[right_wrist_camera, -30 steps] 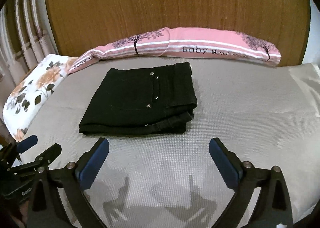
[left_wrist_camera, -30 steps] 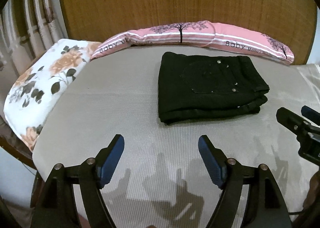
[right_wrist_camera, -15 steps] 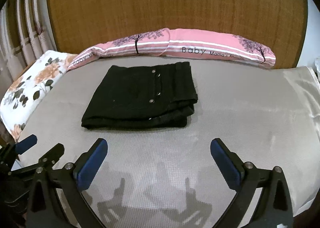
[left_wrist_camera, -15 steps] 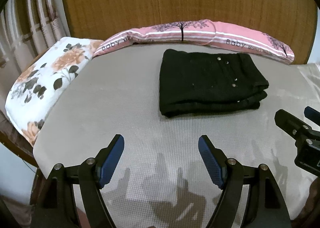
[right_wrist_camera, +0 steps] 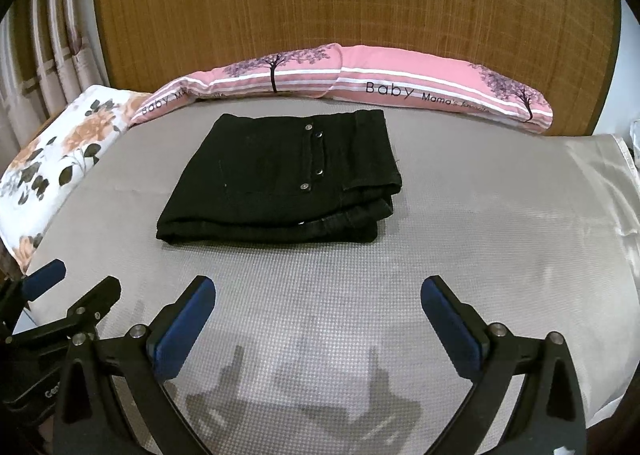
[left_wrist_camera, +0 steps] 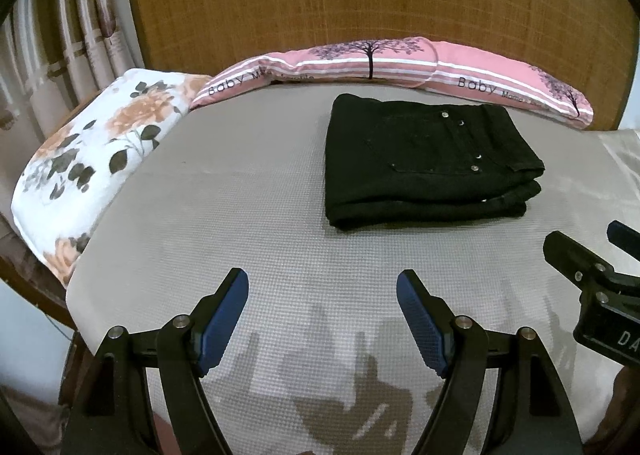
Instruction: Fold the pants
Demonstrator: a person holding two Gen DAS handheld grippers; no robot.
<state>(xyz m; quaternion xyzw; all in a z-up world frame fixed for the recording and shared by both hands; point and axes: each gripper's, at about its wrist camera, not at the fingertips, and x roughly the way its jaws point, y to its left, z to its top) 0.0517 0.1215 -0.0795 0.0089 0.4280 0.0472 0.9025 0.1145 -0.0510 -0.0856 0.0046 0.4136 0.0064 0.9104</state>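
Pants (left_wrist_camera: 424,159): black, folded into a compact layered rectangle, lying flat on the grey mat (left_wrist_camera: 240,223) at about 12 o'clock from the right gripper and 1 o'clock from the left one; studs and a pocket face up.
Progress: folding looks finished; the stack is squared, layers sit one on another, and neither tool touches it. At most a small tidy of the uneven edge at 3 o'clock seems left.
Left gripper (left_wrist_camera: 322,319): jaws spread wide, holding nothing, hovering over bare mat near the front edge, well apart from the pants.
Right gripper (right_wrist_camera: 318,323): jaws spread wide too, empty, over bare mat, likewise clear of the pants.
Surroundings: pink pillow (right_wrist_camera: 400,91) at 12 o'clock behind the pants, floral pillow (left_wrist_camera: 92,159) at 10 o'clock, wooden headboard (right_wrist_camera: 352,7) beyond.
Hidden: number of layers and how the legs lie inside the stack cannot be told; the underside is out of sight.
Cut off: each gripper shows only partly in the other's view; hands holding them are not seen.
Hard to make out: pale cloth (right_wrist_camera: 600,183) at 3 o'clock, identity unclear.
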